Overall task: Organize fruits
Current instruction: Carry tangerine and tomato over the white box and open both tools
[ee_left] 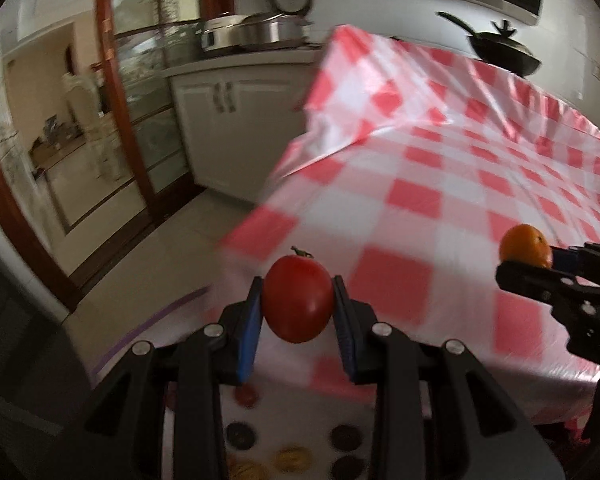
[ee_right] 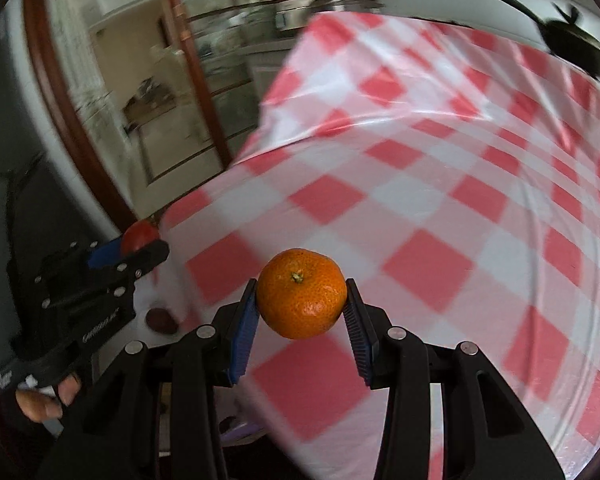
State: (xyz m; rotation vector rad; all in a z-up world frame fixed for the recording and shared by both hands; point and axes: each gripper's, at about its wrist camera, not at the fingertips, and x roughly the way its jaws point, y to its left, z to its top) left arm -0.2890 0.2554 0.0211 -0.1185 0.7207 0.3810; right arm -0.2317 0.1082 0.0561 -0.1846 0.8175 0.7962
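My left gripper [ee_left: 298, 300] is shut on a red tomato [ee_left: 298, 298] with a small stem, held in the air over the near left edge of the table. My right gripper [ee_right: 302, 296] is shut on an orange mandarin [ee_right: 302, 294], stem end facing the camera, held above the red-and-white checked tablecloth [ee_right: 420, 200]. In the left wrist view the mandarin [ee_left: 525, 247] and right gripper [ee_left: 528, 264] show at the right. In the right wrist view the tomato [ee_right: 139, 236] and left gripper [ee_right: 134, 246] show at the left.
A white surface with round dark and yellow spots [ee_left: 292, 432] lies below the left gripper. A dark round thing [ee_right: 162, 320] lies low at the left. A black wok [ee_left: 500, 50] and steel pots [ee_left: 256, 32] stand on the far counter. Floor and a glass door [ee_left: 140, 100] lie left.
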